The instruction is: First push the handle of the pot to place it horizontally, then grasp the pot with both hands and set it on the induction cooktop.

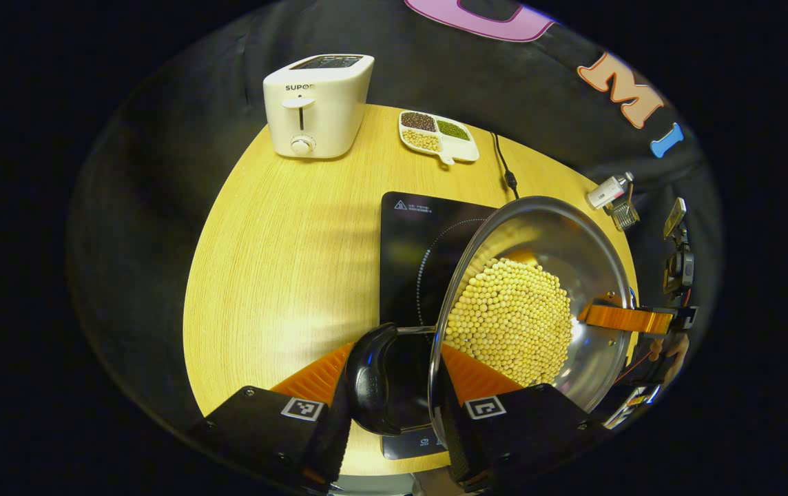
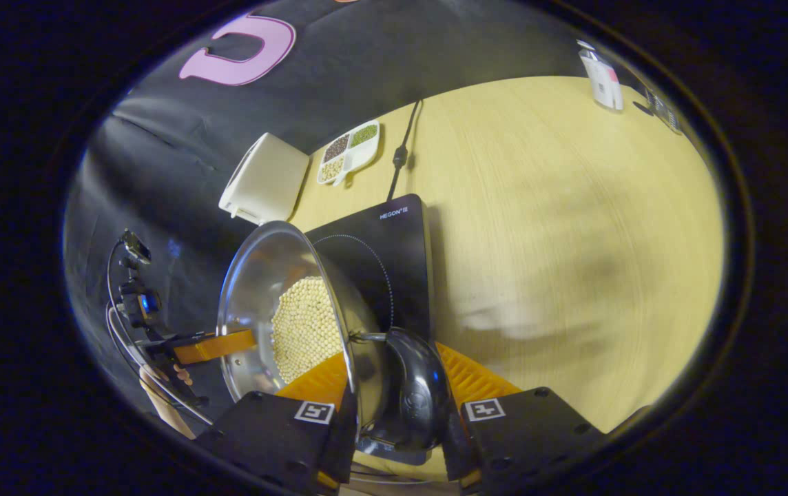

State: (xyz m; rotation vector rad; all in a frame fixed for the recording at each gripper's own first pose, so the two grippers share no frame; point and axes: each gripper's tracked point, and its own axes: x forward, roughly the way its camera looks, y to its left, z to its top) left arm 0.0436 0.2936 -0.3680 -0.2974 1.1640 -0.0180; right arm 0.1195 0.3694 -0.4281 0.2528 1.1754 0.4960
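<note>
A steel pot [image 1: 573,262] with a layer of pale soybeans [image 1: 511,320] hangs over the black induction cooktop [image 1: 411,234]; I cannot tell whether its base touches the glass. My left gripper [image 1: 394,365] is shut on the pot's black side handle [image 1: 370,379], one orange finger on each side. In the right gripper view my right gripper [image 2: 401,377] is shut on the opposite black handle [image 2: 415,389], with the pot [image 2: 256,289] and the cooktop [image 2: 384,248] beyond it. Each gripper's orange finger also appears across the pot [image 1: 625,318] [image 2: 215,346].
On the round wooden table [image 1: 277,262] a white toaster [image 1: 317,103] stands at the back, with a divided dish of beans [image 1: 439,134] beside it. The cooktop's power cord [image 1: 504,165] runs backward. A small bottle [image 2: 600,79] stands near the table's edge.
</note>
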